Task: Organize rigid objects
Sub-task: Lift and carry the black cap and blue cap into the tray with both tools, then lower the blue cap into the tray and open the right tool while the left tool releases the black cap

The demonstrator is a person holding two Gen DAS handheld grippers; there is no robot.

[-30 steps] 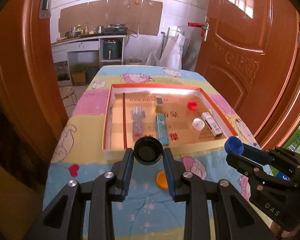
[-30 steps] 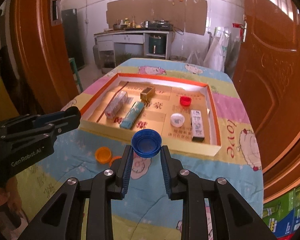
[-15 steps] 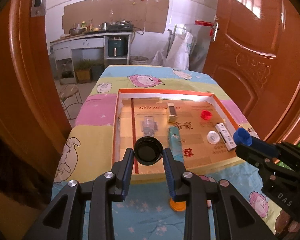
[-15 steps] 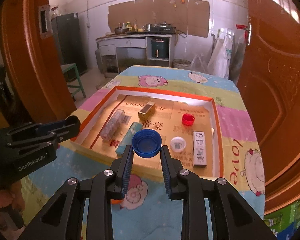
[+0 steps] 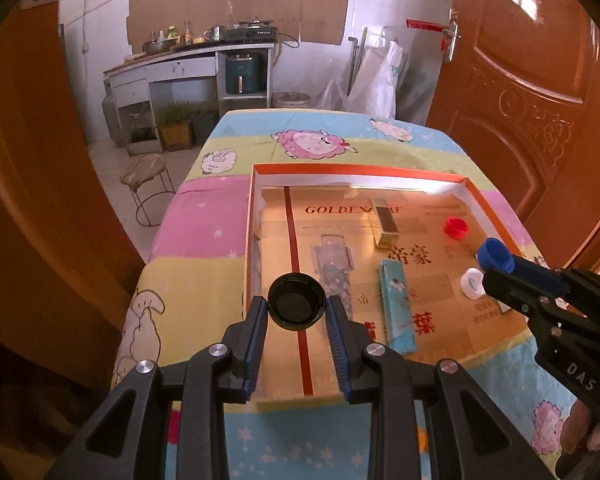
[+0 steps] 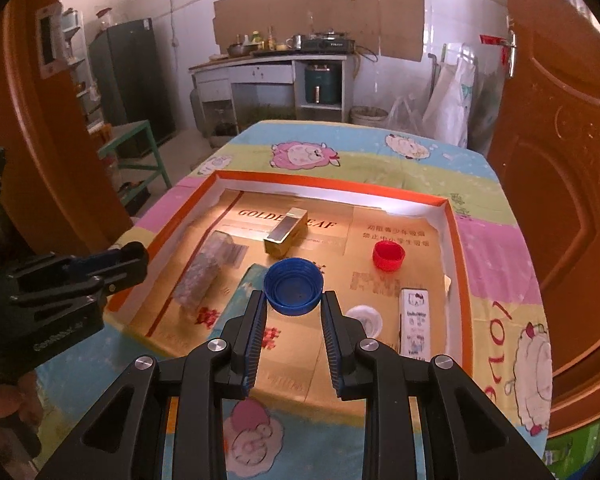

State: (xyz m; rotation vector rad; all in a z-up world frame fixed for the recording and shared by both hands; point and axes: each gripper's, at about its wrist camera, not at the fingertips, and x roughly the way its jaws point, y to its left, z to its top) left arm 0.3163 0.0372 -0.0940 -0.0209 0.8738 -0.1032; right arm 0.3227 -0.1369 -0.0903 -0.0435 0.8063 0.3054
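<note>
Both my claws have moved forward over the tray [image 5: 487, 200] | left gripper [image 5: 296, 312] clamps black cap [image 5: 296, 301] | right gripper [image 6: 292, 307] clamps blue cap [image 6: 293, 286] | cartoon tablecloth [image 5: 204, 236], kitchen counter [image 6: 268, 60] behind

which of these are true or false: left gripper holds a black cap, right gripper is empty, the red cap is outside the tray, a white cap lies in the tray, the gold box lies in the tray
1. The left gripper holds a black cap. True.
2. The right gripper is empty. False: it is shut on a blue cap.
3. The red cap is outside the tray. False: it lies inside, on the tray floor.
4. A white cap lies in the tray. True.
5. The gold box lies in the tray. True.
</note>
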